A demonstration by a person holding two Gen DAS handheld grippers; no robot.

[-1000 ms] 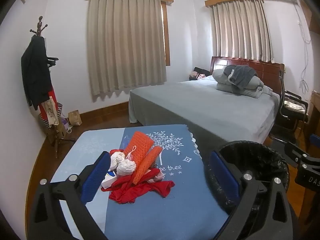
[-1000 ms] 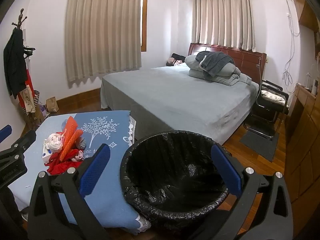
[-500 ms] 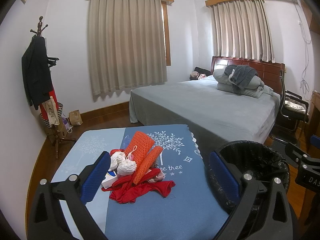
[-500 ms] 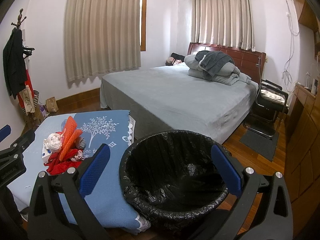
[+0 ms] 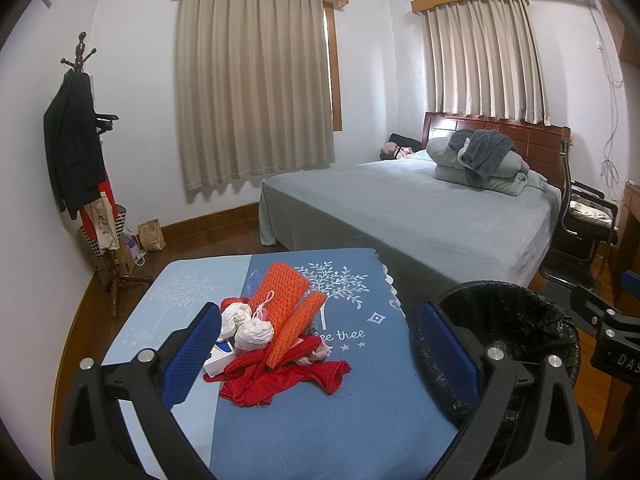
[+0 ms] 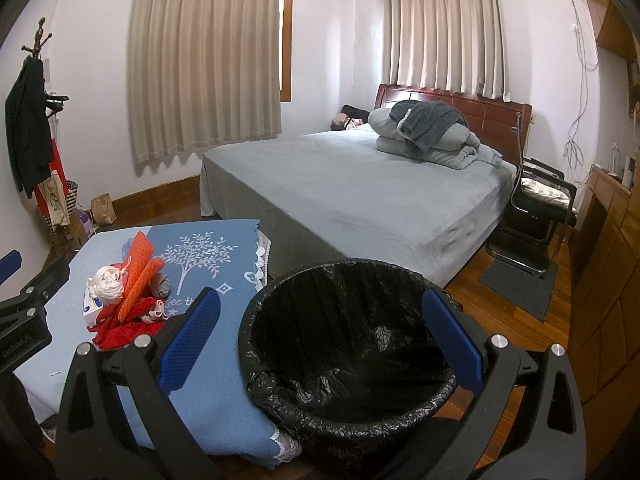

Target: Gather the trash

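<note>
- The left gripper [image 5: 320, 354] hovers above the bench [image 5: 360, 420] covered in blue tree-print cloth, its jaws wide apart and holding nothing.
- The trash pile [image 5: 276, 344] lies at about 11 o'clock from that gripper: white crumpled paper balls [image 5: 253, 332], orange knitted mesh pieces [image 5: 286, 308], a red fabric scrap [image 5: 280, 378] and a small white carton [image 5: 218, 362] tucked beneath.
- Best to descend on one loose top item, likely a paper ball, and close gently so the heap does not scatter.
- The black-lined round trash bin [image 6: 348, 340] stands just beside the bench at 3 o'clock.
- The right gripper [image 6: 320, 338] hangs above the bin with jaws spread, empty.
</note>
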